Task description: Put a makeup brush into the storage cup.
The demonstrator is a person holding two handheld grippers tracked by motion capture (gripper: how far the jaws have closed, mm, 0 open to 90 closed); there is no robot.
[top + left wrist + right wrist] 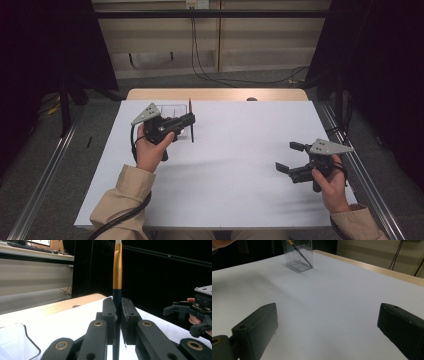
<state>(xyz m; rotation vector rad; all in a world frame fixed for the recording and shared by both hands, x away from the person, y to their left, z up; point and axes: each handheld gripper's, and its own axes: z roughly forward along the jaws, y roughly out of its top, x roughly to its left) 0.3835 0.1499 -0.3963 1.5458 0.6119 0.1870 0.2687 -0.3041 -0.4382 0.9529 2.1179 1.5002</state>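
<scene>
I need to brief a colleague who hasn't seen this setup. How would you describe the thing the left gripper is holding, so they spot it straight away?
Start at the white table and go to its far left corner, by the clear plastic holder. There the left gripper is shut on a pen held upright: a slim stick, dark below with a gold band above.

A slim pen [117, 270], black in its lower barrel with a gold-orange band above and a pale tip, stands between the black jaws of the left hand-held gripper [117, 315]. The right hand-held gripper [292, 159] is black too, topped by a grey three-cornered plate. Both work over a white worktop [235, 150] edged in pale wood at its far side. A clear, colourless plastic holder [298, 255] sits on it. The person's sleeves [122, 200] are beige.
</scene>
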